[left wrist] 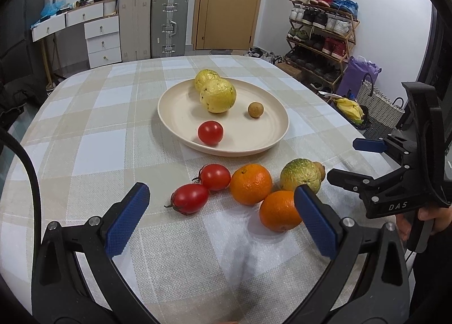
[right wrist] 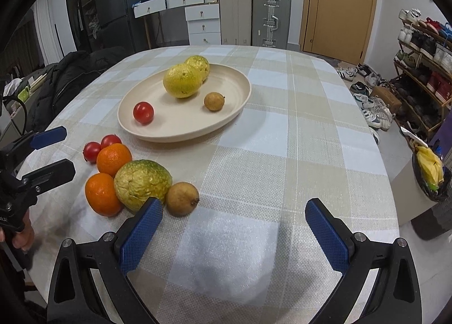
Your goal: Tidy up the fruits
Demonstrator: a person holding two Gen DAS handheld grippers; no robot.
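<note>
Checked cloth covers the table (left wrist: 84,137) beneath both tools. Left gripper (left wrist: 221,219) hovers low with jaws spread wide, holding nothing; an orange (left wrist: 278,211) sits against its right pad, tomatoes (left wrist: 190,198) just ahead between the pads. Right gripper (right wrist: 233,229) hangs likewise released, a green-yellow fruit (right wrist: 142,184) and a brown fruit (right wrist: 182,198) just beyond its left pad. Farther ahead, the plate (left wrist: 271,137) holds two yellow fruits, a tomato and a small brown fruit. Only the left view shows the brown fruit mostly hidden.

plate (left wrist: 278,123) cream | tablecloth (left wrist: 99,137) beige-white check | oranges (left wrist: 251,184) orange
</note>
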